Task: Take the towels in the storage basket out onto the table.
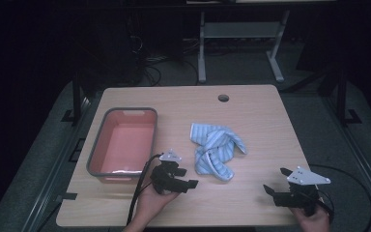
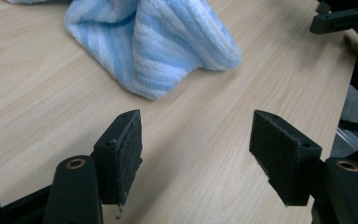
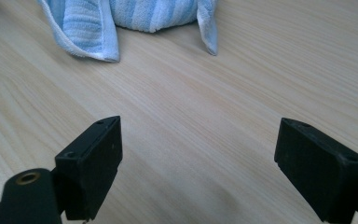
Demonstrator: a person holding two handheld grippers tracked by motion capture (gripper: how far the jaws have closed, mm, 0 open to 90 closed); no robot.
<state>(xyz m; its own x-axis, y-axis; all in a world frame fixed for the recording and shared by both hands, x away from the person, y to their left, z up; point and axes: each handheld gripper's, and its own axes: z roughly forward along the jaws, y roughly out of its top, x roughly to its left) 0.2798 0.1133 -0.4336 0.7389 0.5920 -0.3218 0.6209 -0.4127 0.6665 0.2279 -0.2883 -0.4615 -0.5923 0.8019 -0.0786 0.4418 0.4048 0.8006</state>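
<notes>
A crumpled blue-and-white striped towel [image 1: 216, 150] lies near the middle of the wooden table [image 1: 251, 116]. My left gripper [image 1: 187, 178] is just left of the towel's near end, low over the table, jaws open and empty. Its own view shows the towel [image 2: 163, 46] a short way ahead of the open jaws [image 2: 196, 149]. My right gripper [image 1: 276, 180] rests near the front right corner, open and empty, pointing left toward the towel [image 3: 135, 18], which lies farther ahead of its jaws [image 3: 198, 163].
A grey-rimmed pink tub [image 1: 123, 142] stands on the table's left side, close to my left hand. A round cable hole [image 1: 223, 98] sits near the far edge. Cables trail from both grippers off the front edge.
</notes>
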